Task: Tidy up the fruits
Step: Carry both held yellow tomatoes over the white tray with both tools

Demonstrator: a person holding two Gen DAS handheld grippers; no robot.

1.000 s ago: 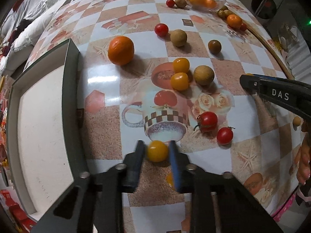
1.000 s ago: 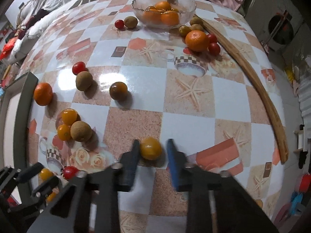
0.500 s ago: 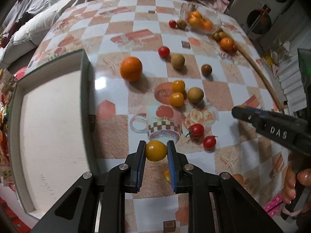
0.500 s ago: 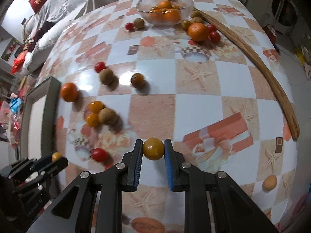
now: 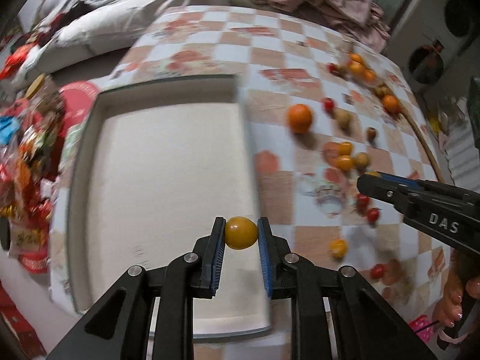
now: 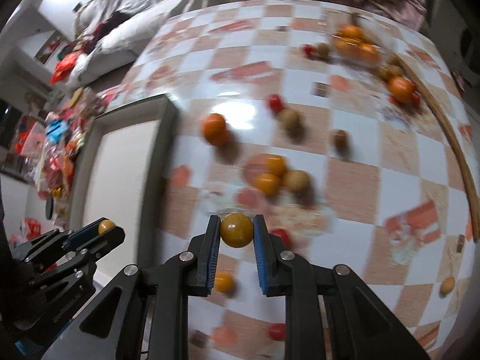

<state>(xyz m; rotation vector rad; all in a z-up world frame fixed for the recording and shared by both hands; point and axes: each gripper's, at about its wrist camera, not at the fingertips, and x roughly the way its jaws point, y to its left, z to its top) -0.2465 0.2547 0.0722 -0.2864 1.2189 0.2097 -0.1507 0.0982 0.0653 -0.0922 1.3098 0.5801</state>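
My left gripper (image 5: 241, 231) is shut on a yellow tomato (image 5: 241, 232) and hangs over the right part of a grey tray (image 5: 168, 165) with a pale floor. My right gripper (image 6: 237, 229) is shut on a second yellow tomato (image 6: 236, 229), above the checked tablecloth just right of the tray's edge (image 6: 162, 162). In the right wrist view the left gripper (image 6: 102, 231) shows at the lower left with its tomato (image 6: 106, 225). In the left wrist view the right gripper (image 5: 369, 180) reaches in from the right. Oranges, yellow and red tomatoes and brown fruits lie scattered on the table.
A large orange (image 6: 214, 129) lies near the tray. Two yellow tomatoes (image 6: 271, 174) and a brown fruit (image 6: 296, 181) cluster mid-table. A glass bowl of oranges (image 6: 355, 43) stands at the far side. A wooden strip (image 6: 462, 162) runs along the right edge. Bright packets (image 5: 27, 156) lie left of the tray.
Both grippers have risen and swung left toward the tray, each carrying its yellow tomato. The left one has gone from above the tablecloth to above the tray floor.
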